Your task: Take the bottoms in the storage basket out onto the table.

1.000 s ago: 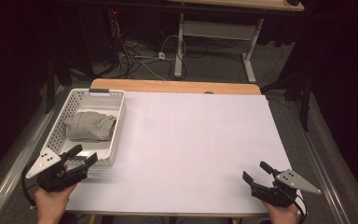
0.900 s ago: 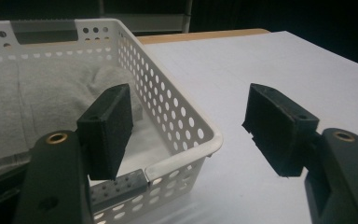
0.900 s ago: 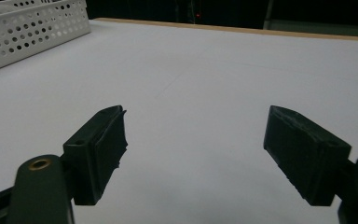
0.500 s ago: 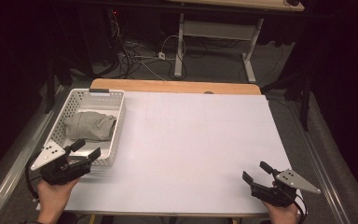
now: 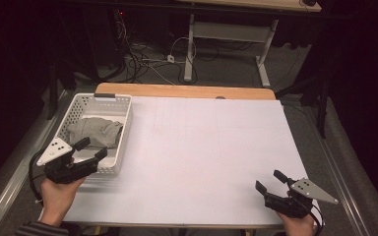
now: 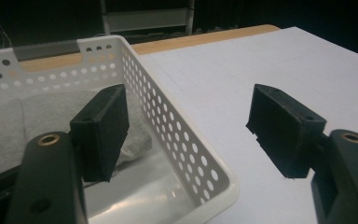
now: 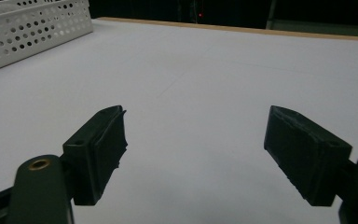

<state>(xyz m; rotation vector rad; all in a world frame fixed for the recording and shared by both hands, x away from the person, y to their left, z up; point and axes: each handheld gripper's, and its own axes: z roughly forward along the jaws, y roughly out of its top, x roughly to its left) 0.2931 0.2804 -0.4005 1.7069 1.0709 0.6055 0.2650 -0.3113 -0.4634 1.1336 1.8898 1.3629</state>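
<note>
A white perforated basket (image 5: pixel 127 123) stands at the table's left with a crumpled grey cloth (image 5: pixel 96 130) inside. My left gripper (image 5: pixel 92 148) hovers over the basket's near end, open, its jaws having just been opening, and grips nothing. In the left gripper view, the left gripper (image 6: pixel 193 130) straddles the basket wall (image 6: pixel 168 126): one jaw is over the cloth (image 6: pixel 42 112), the other over the table. My right gripper (image 5: pixel 269 180) rests low at the near right corner, open. In its own view the right gripper (image 7: pixel 193 149) has bare table between the jaws.
A white sheet (image 5: pixel 211 147) covers the table, with a wooden strip (image 5: pixel 182 91) showing along the far edge. Behind the table are cables on the floor (image 5: pixel 147 64) and the legs of a white desk (image 5: pixel 226 44). The basket's side (image 7: pixel 32 32) shows far left in the right gripper view.
My left gripper has lifted and moved farther over the basket's near end. The right gripper, basket and cloth have stayed put.
</note>
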